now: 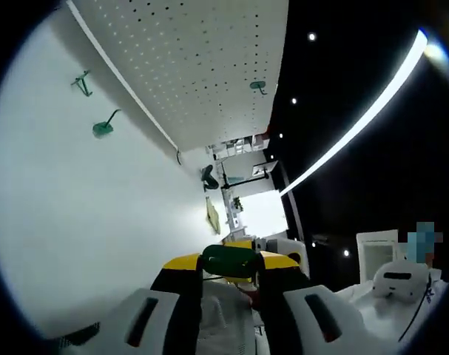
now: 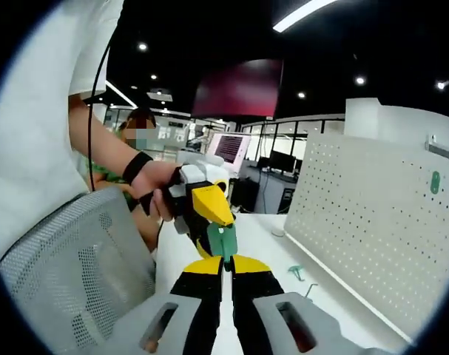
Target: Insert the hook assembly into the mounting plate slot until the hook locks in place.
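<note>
Holding a green hook piece (image 1: 229,260) between its yellow-tipped fingers, the left gripper (image 1: 229,270) was raised and rolled, so that the white worktop (image 1: 83,207) filled the left of the left gripper view and the white pegboard mounting plate (image 1: 202,66) ran across the top. Two more green hooks (image 1: 102,129) lay loose on the worktop near the plate's foot, and one green hook (image 1: 258,86) already sat on the plate's face.

In the right gripper view the right gripper (image 2: 228,270) had its fingers together on the lower edge of the same green hook piece (image 2: 223,240), which the left gripper (image 2: 202,211), held in a person's hand (image 2: 156,188), also clamped from above. The pegboard mounting plate (image 2: 365,222) stood upright to the right, well apart from the held piece, with a green hook (image 2: 435,182) on it. Another hook (image 2: 296,272) lay on the worktop (image 2: 268,244) beside the plate. A grey mesh chair back (image 2: 69,259) stood at the left.
</note>
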